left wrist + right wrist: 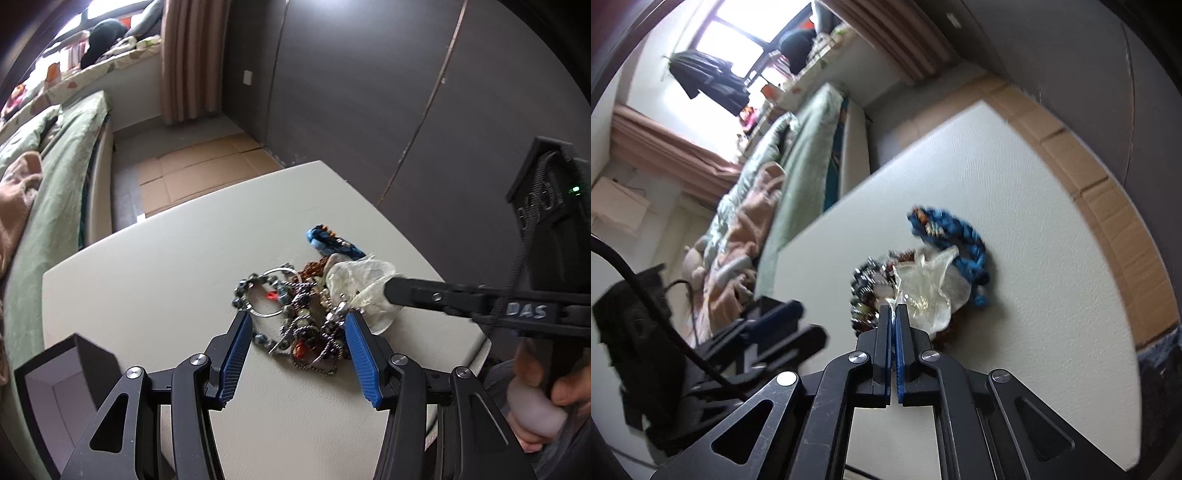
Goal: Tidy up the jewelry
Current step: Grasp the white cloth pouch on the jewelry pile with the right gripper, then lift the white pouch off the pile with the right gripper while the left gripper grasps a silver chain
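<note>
A tangled pile of jewelry (pixel 299 317) lies on the white table (pixel 166 258): bead bracelets, twisted chains, a silver ring hoop (pixel 271 293), a blue braided piece (pixel 334 243). A clear organza pouch (pixel 358 284) lies on the pile. My left gripper (pixel 297 317) is open, its blue pads either side of the pile's near part. My right gripper (pixel 894 308) is shut on the pouch (pixel 931 291) at its edge; in the left wrist view it reaches in from the right (pixel 391 291). The pile (pixel 868 291) and the blue piece (pixel 956 240) show beyond it.
An open black box (pixel 62 391) stands at the table's near left corner. A bed with green bedding (pixel 62 177) lies left of the table. Flattened cardboard (pixel 199 173) covers the floor beyond the far edge. A dark wardrobe (pixel 369 92) stands behind.
</note>
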Demonstrator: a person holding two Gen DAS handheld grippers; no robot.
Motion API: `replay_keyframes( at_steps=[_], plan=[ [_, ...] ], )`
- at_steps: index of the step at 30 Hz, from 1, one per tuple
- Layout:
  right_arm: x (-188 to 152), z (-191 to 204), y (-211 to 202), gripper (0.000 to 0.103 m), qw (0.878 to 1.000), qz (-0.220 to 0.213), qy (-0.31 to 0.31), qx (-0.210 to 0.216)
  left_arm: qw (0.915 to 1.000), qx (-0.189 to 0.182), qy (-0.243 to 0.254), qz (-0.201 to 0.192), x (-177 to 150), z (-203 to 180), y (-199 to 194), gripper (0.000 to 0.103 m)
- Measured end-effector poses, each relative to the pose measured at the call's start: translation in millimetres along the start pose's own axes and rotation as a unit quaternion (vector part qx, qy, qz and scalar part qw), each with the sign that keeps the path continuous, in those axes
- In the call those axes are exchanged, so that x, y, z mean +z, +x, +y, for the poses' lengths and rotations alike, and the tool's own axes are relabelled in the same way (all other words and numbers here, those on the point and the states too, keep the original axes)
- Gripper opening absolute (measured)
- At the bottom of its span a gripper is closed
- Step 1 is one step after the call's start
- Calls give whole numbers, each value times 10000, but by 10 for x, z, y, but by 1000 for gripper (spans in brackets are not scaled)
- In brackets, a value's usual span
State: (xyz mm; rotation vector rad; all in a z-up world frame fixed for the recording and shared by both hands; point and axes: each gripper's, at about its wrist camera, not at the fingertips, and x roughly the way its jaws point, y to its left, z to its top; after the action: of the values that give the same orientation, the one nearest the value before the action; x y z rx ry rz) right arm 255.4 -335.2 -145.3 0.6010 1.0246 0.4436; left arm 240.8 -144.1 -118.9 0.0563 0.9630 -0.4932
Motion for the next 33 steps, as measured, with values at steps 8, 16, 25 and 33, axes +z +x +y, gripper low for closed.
replay_keyframes(
  at_steps=[8,16,25,33],
  plan=[
    [-90,-74,-350,3,9984,-507,213,159,9985,-179,480,177,-26,-238,179,43],
    [-89,-219,-565,3,9928,-986,582,341,9974,-177,621,316,-24,-298,346,43],
    [-78,-183,-600,3,9914,-1069,600,469,9968,-87,657,438,19,-335,501,38],
    [-97,-138,-629,3,9914,-1060,627,452,9963,-117,639,560,-27,-296,435,23]
  ],
)
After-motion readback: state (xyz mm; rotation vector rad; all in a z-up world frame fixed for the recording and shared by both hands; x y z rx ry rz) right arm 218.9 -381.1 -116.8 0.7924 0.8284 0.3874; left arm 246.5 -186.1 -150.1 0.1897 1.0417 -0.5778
